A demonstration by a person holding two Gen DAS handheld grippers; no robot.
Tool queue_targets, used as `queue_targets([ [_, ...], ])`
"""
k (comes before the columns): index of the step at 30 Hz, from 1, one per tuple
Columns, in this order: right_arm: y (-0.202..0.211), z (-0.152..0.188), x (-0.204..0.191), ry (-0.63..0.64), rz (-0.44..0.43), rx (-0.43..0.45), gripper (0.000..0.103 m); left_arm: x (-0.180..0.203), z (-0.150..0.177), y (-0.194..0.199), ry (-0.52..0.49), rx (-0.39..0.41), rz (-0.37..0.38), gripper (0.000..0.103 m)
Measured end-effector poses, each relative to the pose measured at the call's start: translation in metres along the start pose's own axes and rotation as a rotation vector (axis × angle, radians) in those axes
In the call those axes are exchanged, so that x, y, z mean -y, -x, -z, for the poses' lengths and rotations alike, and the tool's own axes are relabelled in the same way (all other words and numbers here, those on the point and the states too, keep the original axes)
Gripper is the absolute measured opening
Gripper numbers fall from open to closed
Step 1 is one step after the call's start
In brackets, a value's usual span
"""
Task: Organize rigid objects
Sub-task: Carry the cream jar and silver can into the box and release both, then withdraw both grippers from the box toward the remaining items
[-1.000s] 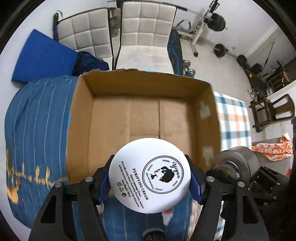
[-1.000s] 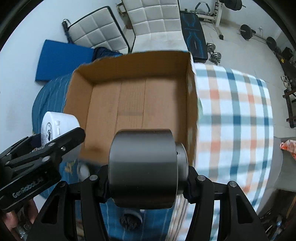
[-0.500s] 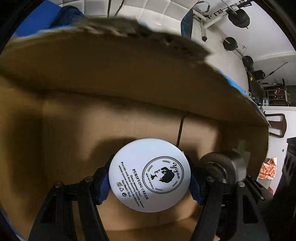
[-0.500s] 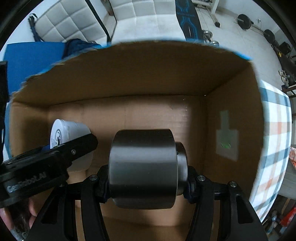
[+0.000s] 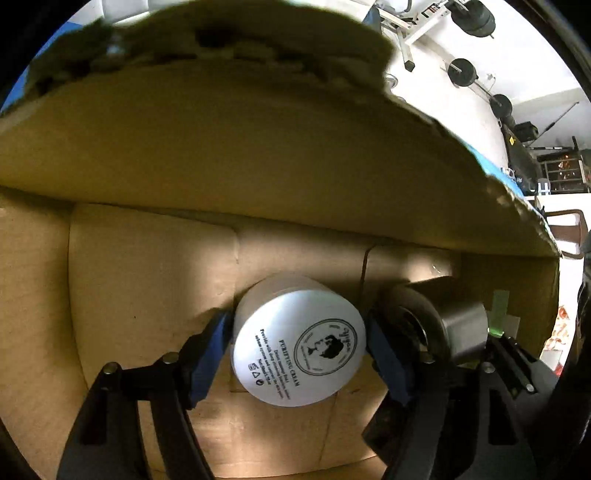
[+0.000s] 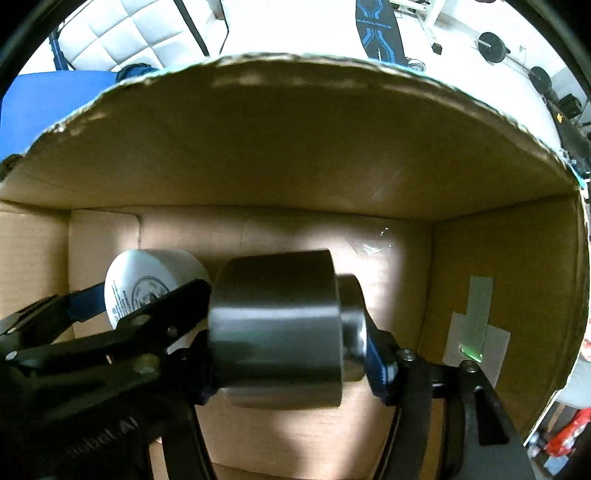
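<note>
Both grippers reach down into a brown cardboard box [image 5: 221, 166]. A white round cream jar [image 5: 299, 343] with black print sits on the box floor between the blue pads of my left gripper [image 5: 297, 338]. Those jaws are opening and the pads stand just off the jar's sides. To its right lies a grey metal cylinder [image 6: 277, 332] on its side between the fingers of my right gripper [image 6: 290, 362]. These jaws are opening too, and the right pad [image 6: 376, 362] is barely off the cylinder's narrow end. The left pad is hidden behind the cylinder.
The box walls [image 6: 295, 147] rise close on all sides. A green tape patch [image 6: 476, 325] marks the right wall. The two grippers stand side by side, almost touching. Beyond the rim are white padded chairs [image 6: 122, 40], a blue mat [image 6: 44, 99] and gym weights [image 5: 476, 18].
Both grippers sank from above the box down to its floor with their loads. Now both pairs of jaws have widened, and the jar and the cylinder rest lower, tilted a little.
</note>
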State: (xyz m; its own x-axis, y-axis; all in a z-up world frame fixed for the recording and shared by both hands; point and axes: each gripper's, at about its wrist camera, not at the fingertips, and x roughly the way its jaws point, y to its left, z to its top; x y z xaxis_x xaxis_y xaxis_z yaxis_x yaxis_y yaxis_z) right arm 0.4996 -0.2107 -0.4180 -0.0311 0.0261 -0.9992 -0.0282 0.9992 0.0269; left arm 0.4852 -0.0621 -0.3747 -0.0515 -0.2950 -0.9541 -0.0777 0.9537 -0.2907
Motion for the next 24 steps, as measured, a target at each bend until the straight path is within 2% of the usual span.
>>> queue_targets([
  [2, -0.001, 0.006, 0.0, -0.009, -0.005, -0.007, 0.069, -0.003, 0.0, 0.004, 0.011, 0.001, 0.003, 0.074],
  [4, 0.002, 0.015, -0.001, -0.013, -0.012, -0.006, 0.081, -0.003, 0.004, 0.012, 0.009, 0.009, -0.006, 0.08],
  [5, 0.005, 0.02, -0.002, -0.014, -0.016, -0.004, 0.084, -0.003, 0.007, 0.017, 0.001, 0.017, -0.025, 0.084],
  [8, 0.015, 0.036, -0.006, -0.016, -0.014, 0.003, 0.085, -0.002, 0.019, 0.034, -0.018, 0.036, -0.054, 0.088],
  [13, 0.029, 0.042, 0.001, -0.011, 0.01, 0.009, 0.088, -0.002, 0.036, 0.043, -0.034, 0.059, -0.105, 0.099],
  [15, 0.037, 0.056, -0.005, -0.013, 0.01, 0.015, 0.093, 0.012, 0.036, 0.049, -0.031, 0.074, -0.119, 0.1],
  [16, 0.042, 0.061, -0.005, -0.017, 0.003, 0.012, 0.097, 0.005, 0.041, 0.043, -0.034, 0.081, -0.125, 0.101],
  [20, 0.057, 0.089, -0.005, -0.034, -0.024, 0.025, 0.097, -0.005, 0.051, 0.049, -0.057, 0.125, -0.156, 0.101],
  [22, 0.061, 0.089, -0.002, -0.039, -0.032, 0.027, 0.098, -0.004, 0.052, 0.051, -0.064, 0.148, -0.173, 0.101],
  [24, 0.071, 0.111, -0.004, -0.047, -0.042, 0.04, 0.098, 0.002, 0.063, 0.055, -0.066, 0.169, -0.181, 0.101],
])
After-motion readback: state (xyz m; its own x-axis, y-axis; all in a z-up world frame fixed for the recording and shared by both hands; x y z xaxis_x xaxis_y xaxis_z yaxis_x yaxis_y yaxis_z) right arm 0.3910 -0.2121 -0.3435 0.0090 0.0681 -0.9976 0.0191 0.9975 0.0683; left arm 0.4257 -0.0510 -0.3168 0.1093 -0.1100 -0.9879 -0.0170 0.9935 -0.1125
